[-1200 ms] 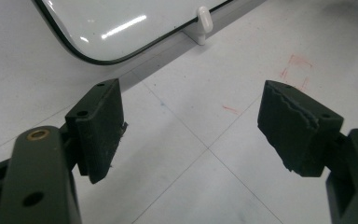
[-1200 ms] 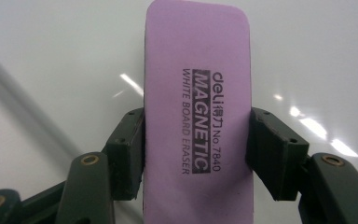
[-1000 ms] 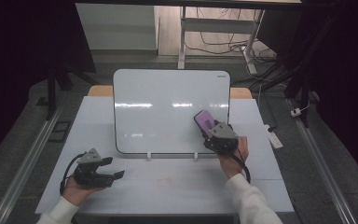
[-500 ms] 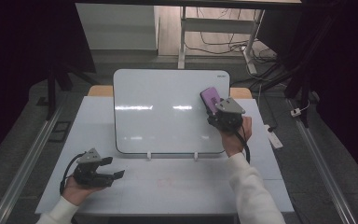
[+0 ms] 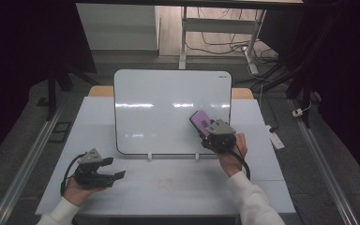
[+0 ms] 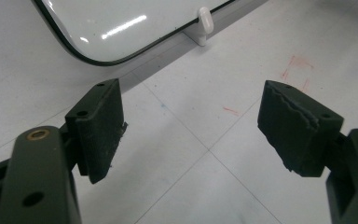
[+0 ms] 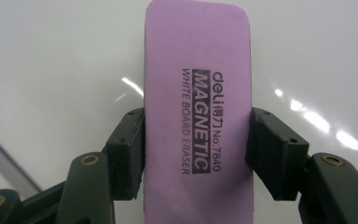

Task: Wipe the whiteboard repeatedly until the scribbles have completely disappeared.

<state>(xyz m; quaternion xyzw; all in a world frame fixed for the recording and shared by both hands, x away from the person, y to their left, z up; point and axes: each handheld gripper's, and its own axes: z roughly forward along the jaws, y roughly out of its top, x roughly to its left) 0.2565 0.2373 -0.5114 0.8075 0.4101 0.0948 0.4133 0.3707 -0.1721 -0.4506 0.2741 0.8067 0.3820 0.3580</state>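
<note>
Eraser (image 7: pixel 198 121) btm cut off by frame edge

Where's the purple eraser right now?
The purple eraser is clamped in the right gripper, against the whiteboard's lower right area in the high view.

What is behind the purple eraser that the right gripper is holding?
Behind the purple eraser, clamped in the right gripper, is the glossy whiteboard, unmarked where visible, with light reflections. The patch directly under the eraser is covered, so any marks or contact there cannot be seen.

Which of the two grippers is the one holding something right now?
The right gripper: its fingers clamp the purple whiteboard eraser against the whiteboard. The left gripper is open, empty.
</note>
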